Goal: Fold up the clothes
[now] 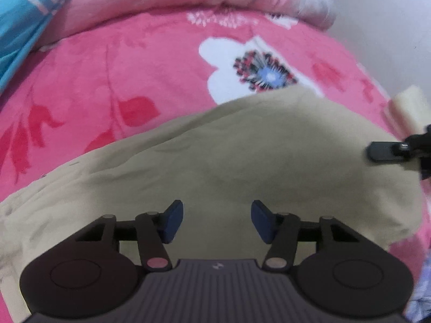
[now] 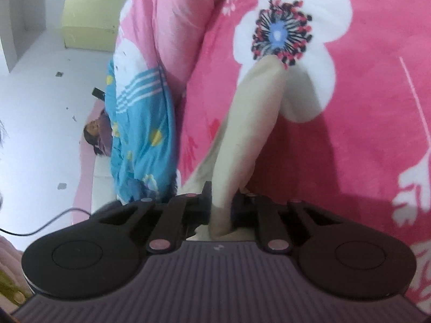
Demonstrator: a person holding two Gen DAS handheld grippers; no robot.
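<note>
Now the right gripper (image 2: 222, 210) is clamped on the beige garment (image 1: 242, 161), lifting its right edge; the left gripper (image 1: 216, 222) hangs jaws apart, fold barely begun.

garment (image 1: 242, 156): plain beige, no print
blanket (image 1: 134, 62): bright pink, with darker red leaf shapes, white sprigs and a big white flower whose centre is blue ringed with black, red and white rays
quilt (image 2: 140, 123): turquoise blue with white stripes and yellow dots, at the blanket's edge
left tongs (image 1: 217, 222): black arms, dark blue pads
right tongs (image 2: 221, 204): black
floor (image 2: 40, 107): white
</note>
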